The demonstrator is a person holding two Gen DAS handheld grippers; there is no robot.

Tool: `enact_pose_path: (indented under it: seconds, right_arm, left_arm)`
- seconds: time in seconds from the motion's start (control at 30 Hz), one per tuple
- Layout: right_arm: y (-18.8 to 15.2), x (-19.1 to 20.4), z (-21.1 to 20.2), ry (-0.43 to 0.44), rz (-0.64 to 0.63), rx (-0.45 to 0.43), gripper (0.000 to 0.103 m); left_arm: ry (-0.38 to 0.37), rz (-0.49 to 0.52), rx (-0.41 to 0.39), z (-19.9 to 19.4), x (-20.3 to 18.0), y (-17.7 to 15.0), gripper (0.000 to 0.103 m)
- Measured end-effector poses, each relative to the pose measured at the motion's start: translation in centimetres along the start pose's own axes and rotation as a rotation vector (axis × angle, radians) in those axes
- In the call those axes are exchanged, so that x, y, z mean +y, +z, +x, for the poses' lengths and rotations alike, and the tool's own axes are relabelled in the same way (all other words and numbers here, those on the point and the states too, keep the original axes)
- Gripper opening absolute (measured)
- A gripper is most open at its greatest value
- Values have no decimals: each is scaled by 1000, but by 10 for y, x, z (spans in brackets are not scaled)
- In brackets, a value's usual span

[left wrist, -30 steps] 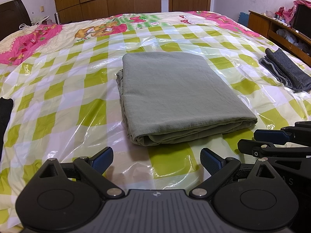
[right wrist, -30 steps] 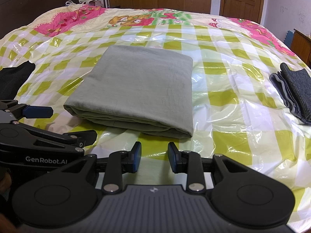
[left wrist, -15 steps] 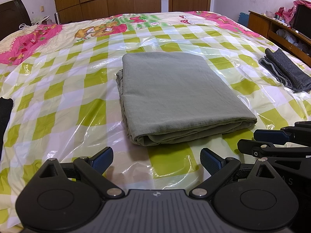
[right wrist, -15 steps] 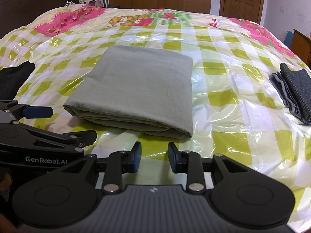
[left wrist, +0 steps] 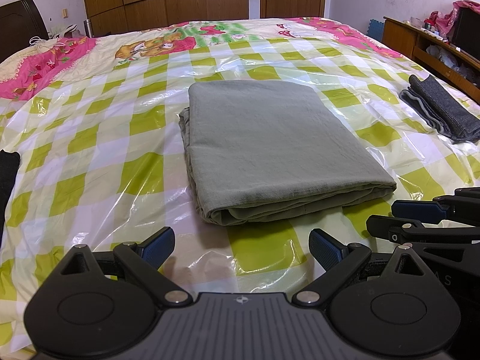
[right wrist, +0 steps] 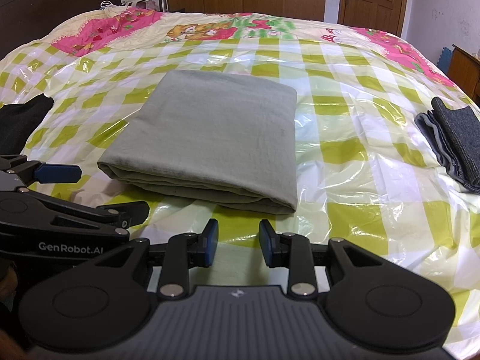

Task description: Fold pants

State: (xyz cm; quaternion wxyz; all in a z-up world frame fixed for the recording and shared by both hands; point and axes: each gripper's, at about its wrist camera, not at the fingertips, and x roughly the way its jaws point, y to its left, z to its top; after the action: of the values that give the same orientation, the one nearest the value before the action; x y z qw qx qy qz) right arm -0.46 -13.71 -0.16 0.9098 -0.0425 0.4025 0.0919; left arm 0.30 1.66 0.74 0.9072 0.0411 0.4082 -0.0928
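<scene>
Tools (left wrist: 241, 244) (right wrist: 237, 241) near pants (left wrist: 270, 147), grey garment (left wrist: 441, 114) aside

Read "GenRobot.AI" in white on left gripper (right wrist: 60, 186) body, right wrist view; partial "AS" on right gripper (left wrist: 420, 213), left wrist view.

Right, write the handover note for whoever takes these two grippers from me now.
Left gripper: open wide, holding nothing, just short of the green pants' near edge.
Right gripper: open with a narrower gap, also holding nothing, beside the left one.
Green pants: folded into a flat rectangle, lying mid-sheet on the checked plastic sheet.
Grey folded garment lies to the right; a black garment at the left edge.
Done: the fold looks finished.
Left: probably only moving the pants aside.
</scene>
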Motion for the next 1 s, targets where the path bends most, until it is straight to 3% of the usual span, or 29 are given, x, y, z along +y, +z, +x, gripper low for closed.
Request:
enact_pose_path:
  seconds: [1.0]
  right_arm:
    - [0, 0, 0, -2, 1, 0, 31]
  left_arm:
    - [-1, 3, -6, -2, -4, 2, 103]
